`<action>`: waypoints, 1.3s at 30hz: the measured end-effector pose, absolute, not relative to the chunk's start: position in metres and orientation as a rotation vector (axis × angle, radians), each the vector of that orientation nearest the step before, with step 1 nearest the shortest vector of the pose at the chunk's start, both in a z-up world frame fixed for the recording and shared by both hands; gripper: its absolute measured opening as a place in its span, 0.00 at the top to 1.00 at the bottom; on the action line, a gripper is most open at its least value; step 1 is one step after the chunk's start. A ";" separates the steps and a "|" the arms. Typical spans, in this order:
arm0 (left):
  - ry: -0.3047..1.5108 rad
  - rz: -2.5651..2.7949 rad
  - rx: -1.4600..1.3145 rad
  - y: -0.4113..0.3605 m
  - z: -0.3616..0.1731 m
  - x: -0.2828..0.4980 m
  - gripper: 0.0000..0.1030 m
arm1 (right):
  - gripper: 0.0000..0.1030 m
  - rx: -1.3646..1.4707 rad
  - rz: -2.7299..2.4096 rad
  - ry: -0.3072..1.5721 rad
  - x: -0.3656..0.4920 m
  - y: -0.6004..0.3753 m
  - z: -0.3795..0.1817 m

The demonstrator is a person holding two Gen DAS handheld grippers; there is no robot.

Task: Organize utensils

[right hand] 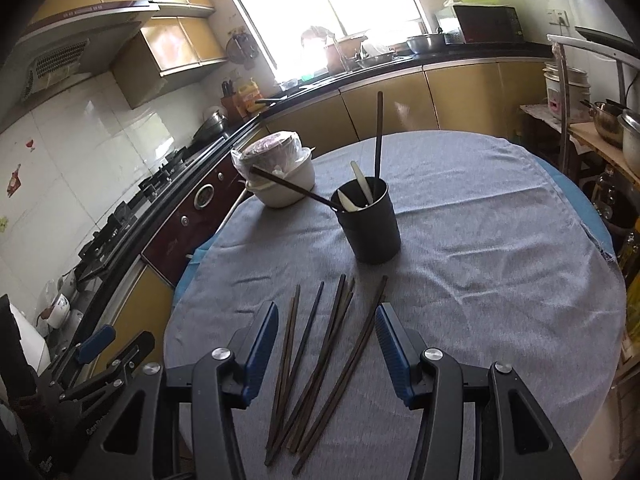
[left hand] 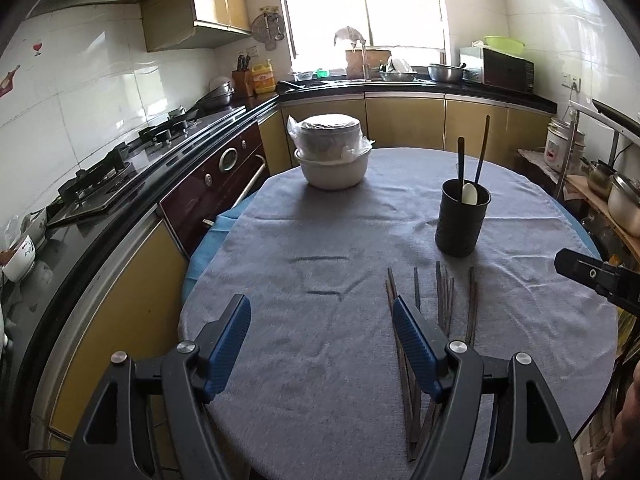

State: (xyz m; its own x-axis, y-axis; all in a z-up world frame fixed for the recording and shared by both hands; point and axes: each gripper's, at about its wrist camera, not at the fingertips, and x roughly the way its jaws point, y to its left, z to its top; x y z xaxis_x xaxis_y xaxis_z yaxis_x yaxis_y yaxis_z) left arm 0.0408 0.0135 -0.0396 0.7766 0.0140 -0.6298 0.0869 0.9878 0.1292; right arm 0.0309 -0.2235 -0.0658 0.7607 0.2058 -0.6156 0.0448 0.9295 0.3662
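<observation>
Both grippers hover over a round table covered by a grey cloth [right hand: 480, 240], each with its jaws spread wide and nothing between them.

The right gripper [right hand: 326, 320] sits directly over the loose chopsticks [right hand: 316, 360]. The dark sticks fan out on the cloth inside the gap between its blue pads [right hand: 262, 344], their far tips reaching just past the fingertips and their near ends running back under the gripper body. One stick at the right of the fan passes close beside the right pad. Straight ahead of the jaws, a little beyond the stick tips, stands the black utensil holder [right hand: 370, 228], upright, with a pale spoon [right hand: 362, 186] and two dark sticks inside, one leaning left over the rim. Beyond it and to the left sits a white pot [right hand: 280, 184] wrapped in plastic, close to the table's far-left edge. To the right of the jaws the cloth is bare out to the table edge.

The left gripper [left hand: 320, 320] hangs over bare cloth, with the chopsticks [left hand: 444, 300] lying under and to the right of its right pad [left hand: 416, 344]. The holder [left hand: 462, 220] stands ahead and to the right. The table's near-left edge curves just outside the left pad, with blue underlay showing there. The right gripper's dark body [left hand: 600, 280] enters at the far right.
</observation>
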 end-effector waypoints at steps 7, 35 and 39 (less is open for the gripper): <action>0.678 -0.026 0.144 0.017 -0.040 0.040 0.28 | 0.48 0.370 0.095 0.722 0.032 -0.220 -0.069; 0.730 0.019 0.140 0.027 -0.059 0.048 0.28 | 0.48 0.394 0.090 0.764 0.035 -0.220 -0.084; 0.734 0.023 0.139 0.028 -0.061 0.049 0.28 | 0.48 0.405 0.087 0.773 0.035 -0.221 -0.088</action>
